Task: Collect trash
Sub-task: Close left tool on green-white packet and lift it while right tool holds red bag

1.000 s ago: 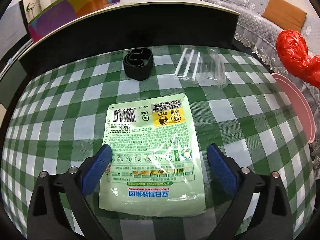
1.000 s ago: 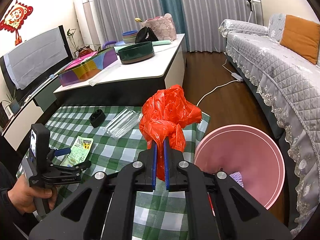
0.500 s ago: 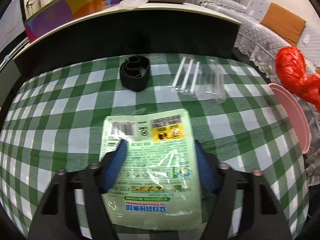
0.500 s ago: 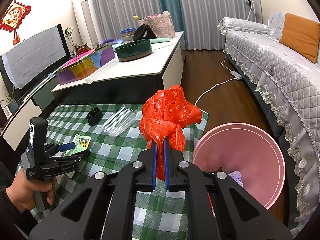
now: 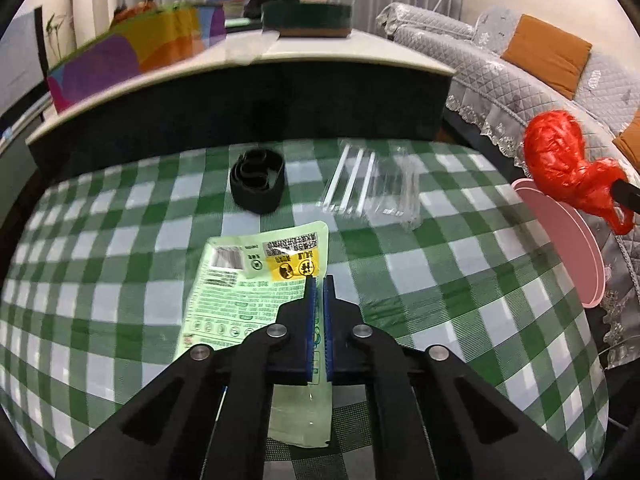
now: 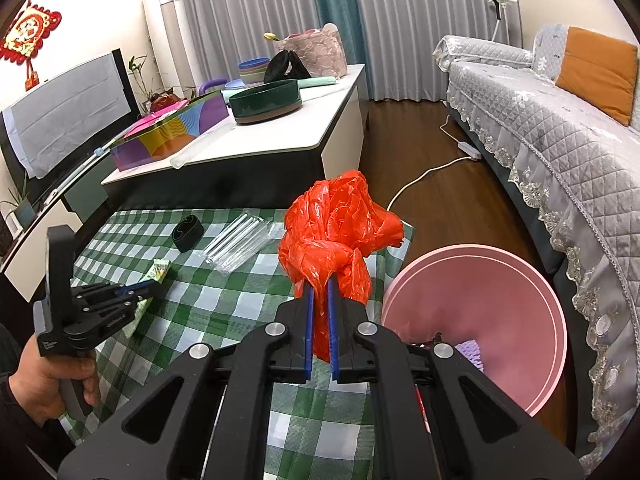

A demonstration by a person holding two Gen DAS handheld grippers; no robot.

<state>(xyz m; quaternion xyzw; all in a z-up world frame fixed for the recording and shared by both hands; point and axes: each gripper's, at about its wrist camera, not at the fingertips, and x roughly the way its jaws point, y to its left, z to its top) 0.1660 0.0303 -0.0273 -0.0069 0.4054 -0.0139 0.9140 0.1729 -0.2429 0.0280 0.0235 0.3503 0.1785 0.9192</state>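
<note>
My left gripper [image 5: 318,280] is shut on a light green plastic pouch [image 5: 248,284], pinching its right edge; the pouch tilts up off the green checked tablecloth [image 5: 440,280]. In the right wrist view the left gripper [image 6: 136,290] holds the pouch [image 6: 158,270] low over the table's left side. My right gripper [image 6: 319,286] is shut on a crumpled red plastic bag [image 6: 336,232], held up beside a pink trash bin [image 6: 480,280]. The red bag [image 5: 560,164] and the bin's rim [image 5: 576,240] show at the right of the left wrist view.
A black rolled band [image 5: 258,182] and a clear packet of straws [image 5: 372,188] lie at the table's far side. A white cabinet [image 6: 280,136] with a dark green bowl [image 6: 266,100] stands behind. A grey sofa [image 6: 560,120] is at the right.
My left gripper has closed from wide open onto the green pouch and lifted its edge. The right gripper still holds the red bag, nearly unmoved.
</note>
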